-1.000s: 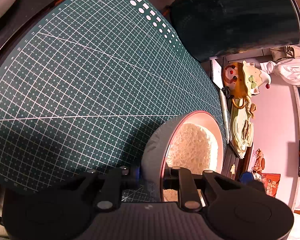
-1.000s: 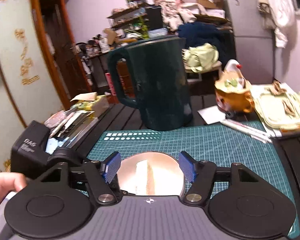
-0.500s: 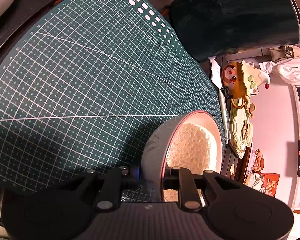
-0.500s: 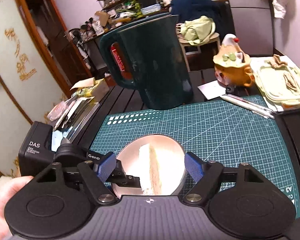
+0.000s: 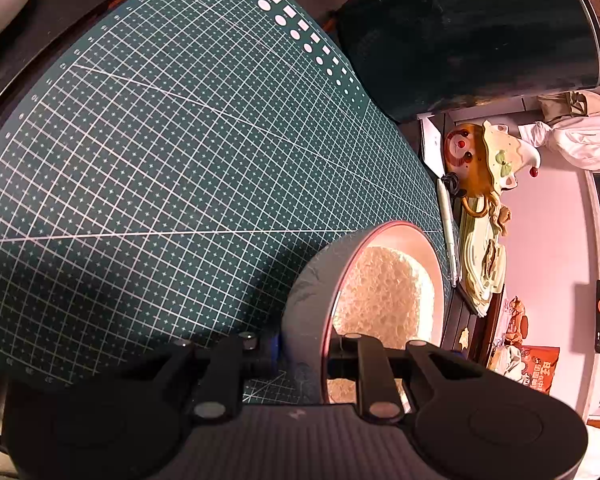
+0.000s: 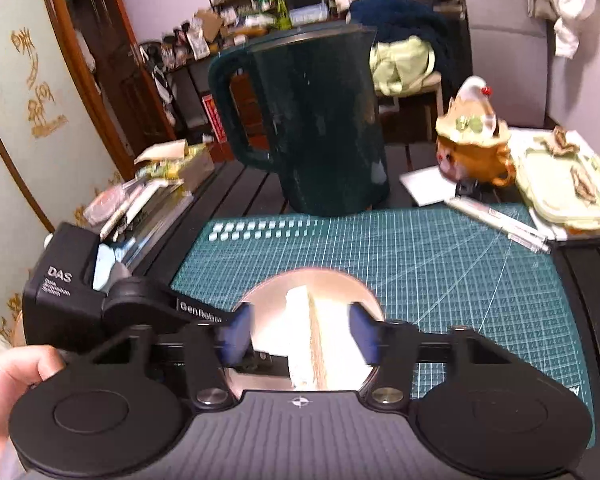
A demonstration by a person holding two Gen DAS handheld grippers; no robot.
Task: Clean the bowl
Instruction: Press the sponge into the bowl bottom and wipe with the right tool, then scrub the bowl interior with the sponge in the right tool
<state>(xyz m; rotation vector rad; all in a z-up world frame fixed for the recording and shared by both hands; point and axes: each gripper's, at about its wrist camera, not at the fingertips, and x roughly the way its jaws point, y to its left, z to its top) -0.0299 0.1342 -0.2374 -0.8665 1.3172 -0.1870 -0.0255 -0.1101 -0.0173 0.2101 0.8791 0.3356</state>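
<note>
While the left gripper (image 5: 300, 354) pinches the bowl (image 5: 304, 308) wall, one finger outside and one inside the rim, the right gripper (image 6: 300, 338) hangs over the bowl with its blue pads (image 6: 360, 334) either side of the sponge (image 6: 308, 344). Its jaws have just been closing; the sponge stands on edge between them, but the blur leaves me unable to tell whether the pads press it yet. Seated on the green mat (image 6: 440, 264), the bowl is near the mat's front edge, with the dark kettle (image 6: 320, 128) well behind it. A hand (image 6: 4, 392) grips the left tool's body. My judgement: the bowl is steadied and the sponge is in it, so preparation is done; the grasp is being completed, and the wiping itself remains. I see no dirt to gauge progress by.
</note>
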